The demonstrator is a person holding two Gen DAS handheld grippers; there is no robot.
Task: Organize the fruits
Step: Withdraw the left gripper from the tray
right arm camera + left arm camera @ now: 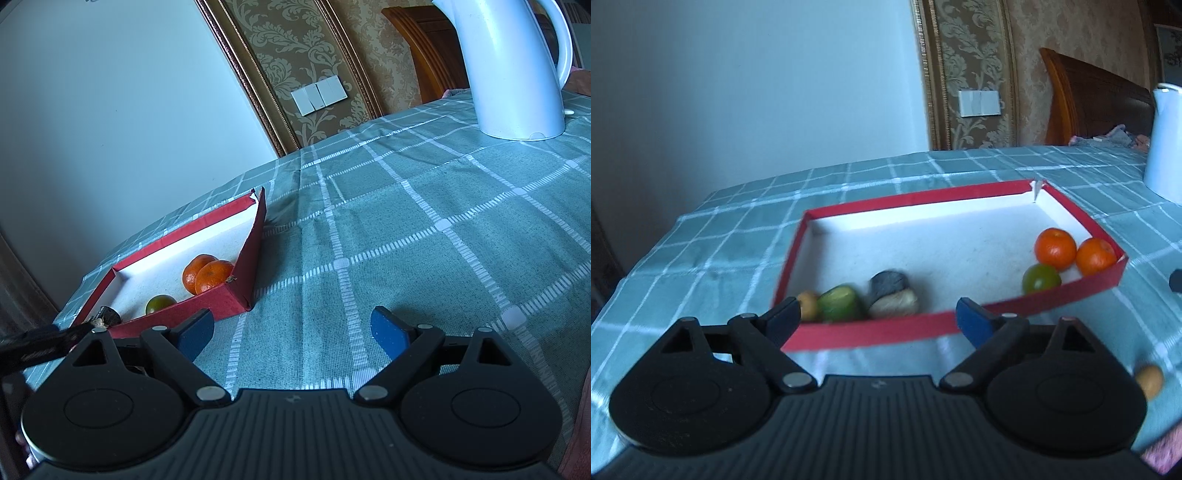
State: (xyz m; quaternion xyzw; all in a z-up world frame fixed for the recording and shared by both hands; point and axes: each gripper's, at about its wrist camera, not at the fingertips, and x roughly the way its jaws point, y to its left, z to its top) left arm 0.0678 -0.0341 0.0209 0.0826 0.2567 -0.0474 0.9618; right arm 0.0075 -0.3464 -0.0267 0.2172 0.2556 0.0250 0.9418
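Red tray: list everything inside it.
In the red tray: two oranges, a green fruit, green-cut fruit, a yellow fruit, two blurred lumps. Near wall hides their bases.

A plain pale wall [757, 92] fills the upper left. Gold damask wallpaper [975, 55] with a white switch plate [980, 102] sits upper centre; a wooden headboard [1089, 99] stands upper right.

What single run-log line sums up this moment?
left tongs: open, empty | right tongs: open, empty | red box: two tangerines, green fruit
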